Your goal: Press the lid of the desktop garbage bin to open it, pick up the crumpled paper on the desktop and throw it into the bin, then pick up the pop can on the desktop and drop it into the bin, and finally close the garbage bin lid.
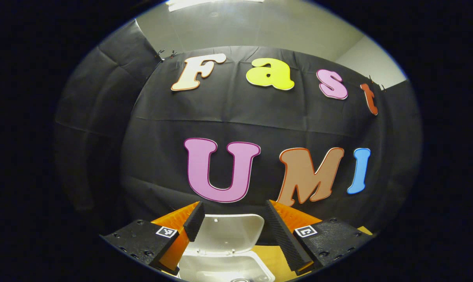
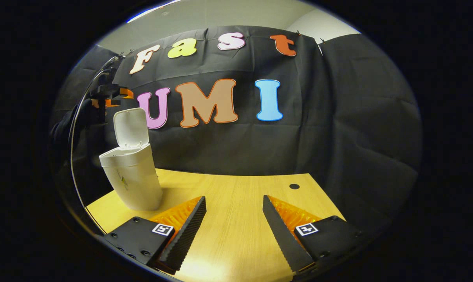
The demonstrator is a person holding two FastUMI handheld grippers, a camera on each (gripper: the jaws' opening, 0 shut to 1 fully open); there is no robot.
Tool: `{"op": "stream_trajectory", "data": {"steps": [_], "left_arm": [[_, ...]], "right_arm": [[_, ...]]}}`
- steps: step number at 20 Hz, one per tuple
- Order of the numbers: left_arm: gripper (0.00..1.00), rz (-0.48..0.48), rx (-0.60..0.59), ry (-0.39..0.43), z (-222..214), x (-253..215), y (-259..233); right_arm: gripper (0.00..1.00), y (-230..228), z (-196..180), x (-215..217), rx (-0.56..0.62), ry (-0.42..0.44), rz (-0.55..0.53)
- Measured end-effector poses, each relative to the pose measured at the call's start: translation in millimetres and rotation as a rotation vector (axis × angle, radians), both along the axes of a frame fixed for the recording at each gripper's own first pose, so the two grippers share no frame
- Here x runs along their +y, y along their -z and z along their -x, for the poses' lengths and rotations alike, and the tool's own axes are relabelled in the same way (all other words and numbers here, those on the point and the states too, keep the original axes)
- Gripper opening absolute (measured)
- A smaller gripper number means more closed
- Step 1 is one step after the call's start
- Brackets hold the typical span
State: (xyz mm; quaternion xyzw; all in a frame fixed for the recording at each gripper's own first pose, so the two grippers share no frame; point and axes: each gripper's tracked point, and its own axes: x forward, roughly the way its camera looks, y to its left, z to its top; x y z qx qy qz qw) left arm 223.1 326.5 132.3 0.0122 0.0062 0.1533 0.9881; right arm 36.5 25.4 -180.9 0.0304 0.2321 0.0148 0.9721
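- White garbage bin (image 2: 132,182) on the wooden desktop (image 2: 236,203), near its left edge in the right gripper view; lid (image 2: 130,127) flipped up, standing open.
- Left gripper (image 1: 230,225) above the bin's open mouth (image 1: 224,266), fingers apart, nothing between them.
- Right gripper (image 2: 234,219) low over bare desktop, well apart from bin, fingers spread, empty.
- Left gripper (image 2: 109,96) also seen far off, above the lid.
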Motion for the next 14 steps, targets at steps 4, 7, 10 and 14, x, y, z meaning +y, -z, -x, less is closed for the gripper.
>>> {"op": "stream_trajectory", "data": {"steps": [4, 7, 10, 14], "left_arm": [[0.92, 0.035, 0.047, -0.031, -28.7, 27.2, 11.4], [0.92, 0.030, 0.108, -0.061, -43.7, 46.2, 28.2], [0.92, 0.008, 0.158, -0.085, -46.8, 54.9, 42.6], [0.93, 0.010, 0.186, -0.066, -34.6, 42.3, 45.1]], "right_arm": [[0.97, 6.0, 10.7, -10.1, 0.031, 0.036, -0.015], [0.97, 5.0, 15.2, -12.6, 0.029, 0.049, -0.003], [0.97, 4.6, 17.4, -12.1, 0.031, 0.053, 0.008], [0.97, 1.4, 14.4, -6.9, 0.023, 0.046, -0.002]]}}
